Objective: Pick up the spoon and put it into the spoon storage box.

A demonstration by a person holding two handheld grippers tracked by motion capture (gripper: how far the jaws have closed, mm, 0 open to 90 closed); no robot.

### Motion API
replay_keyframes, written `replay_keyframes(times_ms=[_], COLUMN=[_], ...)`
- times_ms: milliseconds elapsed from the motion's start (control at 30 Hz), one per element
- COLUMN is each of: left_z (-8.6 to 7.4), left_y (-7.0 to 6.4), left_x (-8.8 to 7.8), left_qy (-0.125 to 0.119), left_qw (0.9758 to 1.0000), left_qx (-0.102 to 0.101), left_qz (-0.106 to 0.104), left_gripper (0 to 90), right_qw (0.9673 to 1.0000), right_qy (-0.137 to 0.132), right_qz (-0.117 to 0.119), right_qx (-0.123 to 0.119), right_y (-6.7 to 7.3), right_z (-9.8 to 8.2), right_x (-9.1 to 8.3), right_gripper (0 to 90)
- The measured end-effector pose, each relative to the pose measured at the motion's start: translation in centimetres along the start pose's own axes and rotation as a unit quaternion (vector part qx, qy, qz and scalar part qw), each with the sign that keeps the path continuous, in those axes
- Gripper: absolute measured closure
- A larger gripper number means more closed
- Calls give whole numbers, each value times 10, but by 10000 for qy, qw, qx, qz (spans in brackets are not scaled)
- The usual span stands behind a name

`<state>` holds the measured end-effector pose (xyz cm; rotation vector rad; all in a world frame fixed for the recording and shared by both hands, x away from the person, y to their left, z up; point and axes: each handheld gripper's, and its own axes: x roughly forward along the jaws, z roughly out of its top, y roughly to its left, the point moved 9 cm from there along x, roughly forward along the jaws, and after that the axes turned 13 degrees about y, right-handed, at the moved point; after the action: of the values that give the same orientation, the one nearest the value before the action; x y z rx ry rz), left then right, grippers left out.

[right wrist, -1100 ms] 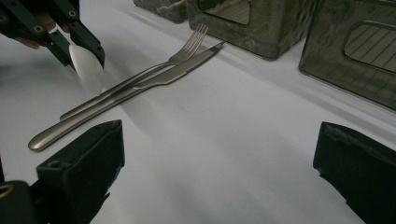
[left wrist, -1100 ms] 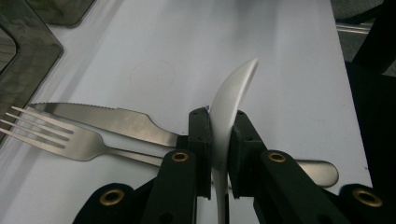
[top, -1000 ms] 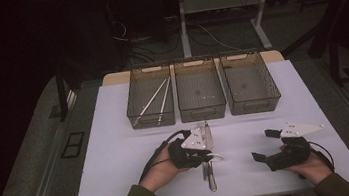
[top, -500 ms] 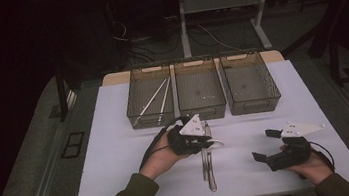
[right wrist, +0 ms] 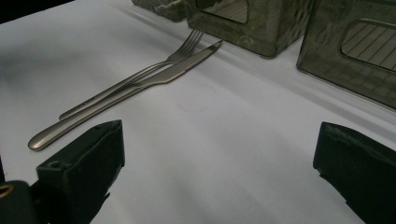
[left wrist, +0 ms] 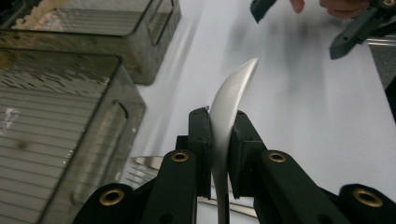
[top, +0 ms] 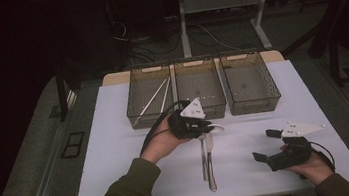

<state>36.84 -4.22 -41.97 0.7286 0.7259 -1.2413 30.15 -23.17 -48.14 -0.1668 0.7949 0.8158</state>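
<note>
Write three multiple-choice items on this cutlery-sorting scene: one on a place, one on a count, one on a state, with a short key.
1. Where do the fork and knife lie?
A. on the white table top
B. in the middle bin
C. on the floor

2. How many bins stand in the row?
A. two
B. three
C. four

3. What is the left gripper doing?
A. standing open
B. clamping a spoon
C. clamping a knife

Key: 1 A, they lie side by side on the table top; 2 B, three side by side; 3 B, the spoon sits between its pads.
</note>
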Motion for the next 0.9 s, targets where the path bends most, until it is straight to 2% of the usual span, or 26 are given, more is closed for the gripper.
replay_keyframes(times_ms=[333,367,467,533,733,900], left_z=[25,28,32,37,40,34], left_y=[32,36,47,56,78,93], left_x=[-7,-7,-7,-7,-5,6], left_qy=[-60,-52,61,14,-34,93], left_qw=[9998,9998,9993,9992,9985,9980], left_qx=[3,-53,3,-83,-282,-378], left_qz=[206,202,361,403,468,503], left_gripper=[802,803,802,802,802,802], right_qw=[10000,10000,10000,10000,10000,10000], right_qy=[-18,-17,-32,-23,-49,-55], right_qz=[-4,0,0,5,5,14], right_qx=[1,3,-3,10,-2,-4], right_y=[0,0,0,0,0,0], right_z=[0,0,0,0,1,1], right_x=[-1,-1,-2,-2,-2,-2], right_gripper=[20,20,20,20,20,20])
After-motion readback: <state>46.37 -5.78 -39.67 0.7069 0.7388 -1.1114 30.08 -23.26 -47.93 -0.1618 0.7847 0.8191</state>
